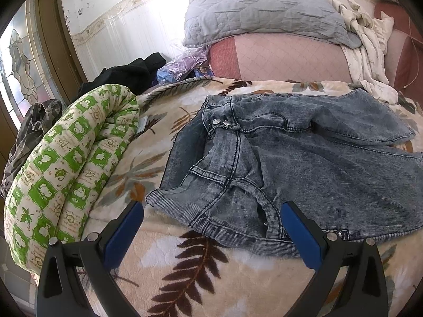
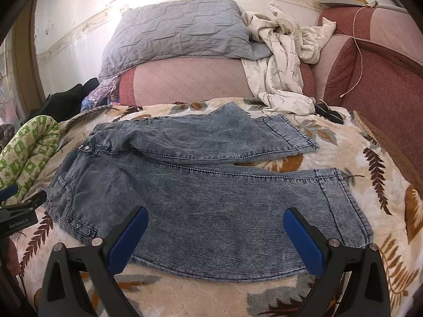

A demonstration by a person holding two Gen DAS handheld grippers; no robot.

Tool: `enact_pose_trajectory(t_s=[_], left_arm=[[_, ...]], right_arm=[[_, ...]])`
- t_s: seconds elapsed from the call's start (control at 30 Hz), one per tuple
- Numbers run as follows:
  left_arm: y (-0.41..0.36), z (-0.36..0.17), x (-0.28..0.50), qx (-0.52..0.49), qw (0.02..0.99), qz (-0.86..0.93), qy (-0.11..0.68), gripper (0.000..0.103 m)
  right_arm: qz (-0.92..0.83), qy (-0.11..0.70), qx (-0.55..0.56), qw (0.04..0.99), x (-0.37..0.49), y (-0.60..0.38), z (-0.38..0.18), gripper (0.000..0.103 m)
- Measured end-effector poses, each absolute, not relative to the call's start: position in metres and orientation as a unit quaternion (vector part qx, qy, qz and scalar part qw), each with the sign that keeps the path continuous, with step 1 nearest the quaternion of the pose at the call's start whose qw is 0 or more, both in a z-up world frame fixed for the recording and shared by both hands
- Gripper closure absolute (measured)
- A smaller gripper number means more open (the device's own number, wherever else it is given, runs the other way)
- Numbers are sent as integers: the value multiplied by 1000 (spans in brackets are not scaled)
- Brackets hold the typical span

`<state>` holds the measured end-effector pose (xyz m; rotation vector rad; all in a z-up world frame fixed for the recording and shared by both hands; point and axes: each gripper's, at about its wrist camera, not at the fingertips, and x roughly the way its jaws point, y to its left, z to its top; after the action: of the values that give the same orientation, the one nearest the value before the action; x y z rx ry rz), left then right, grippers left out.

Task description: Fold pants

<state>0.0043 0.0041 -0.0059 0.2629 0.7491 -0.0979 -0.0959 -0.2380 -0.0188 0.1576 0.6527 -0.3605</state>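
Left wrist view looks down over the waistband end of a pair of washed grey-blue denim pants (image 1: 304, 163), spread flat on a cream plush blanket printed with brown and grey leaves (image 1: 185, 264). The left gripper (image 1: 211, 208) hangs just above the near edge of the waist, its two blue-padded fingers (image 1: 124, 232) spread wide with nothing between them; one finger sits over the blanket, the other over the denim near the side snaps. Two metal buttons (image 1: 222, 123) shine at the fly. To the left lies a rolled green-and-white quilted mat (image 1: 66, 163), touching the blanket's edge, with a heap of black clothing (image 1: 127, 74) behind it.

From the right wrist view, both legs run off to the right, the far leg angled away from the near one so a wedge of blanket shows between the hems. The right gripper (image 2: 215, 212) hovers over the near leg, its jaws likewise wide apart and empty. Beyond the pants a grey quilted pillow (image 2: 174, 34) rests on a pink-and-red cushioned headboard (image 2: 190, 79), with a crumpled white floral cloth (image 2: 280, 63) draped down beside it.
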Motion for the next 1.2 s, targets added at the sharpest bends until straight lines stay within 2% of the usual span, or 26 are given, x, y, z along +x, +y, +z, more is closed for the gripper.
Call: enact_pose_trajectory(t_s=[0.53,0.63,0.73,0.83,0.9,1.0,1.2], left_arm=[[4,-9,7,124,920,-57,368,0],[9,-8,19,117,912,-69,387,0],[9,4,41,145,918,-62,364,0],[11,25,84,152,920,-59,357,0],[13,28,116,148,909,-64,384,0],[11,31,172,149,900,-59,406,0],[16,11,270,88,870,-58,482,0]], right_arm=[[-174,322,73,928,-95,-238,-20,0],[-170,333,63,925,-95,-242,-16,0],[-152,327,59,931,-92,-262,0,0],[-163,329,34,930,-71,-298,22,0],[-168,323,37,931,-50,-332,37,0],[-165,351,93,917,-7,-390,42,0],[-197,407,217,865,76,-490,0,0]])
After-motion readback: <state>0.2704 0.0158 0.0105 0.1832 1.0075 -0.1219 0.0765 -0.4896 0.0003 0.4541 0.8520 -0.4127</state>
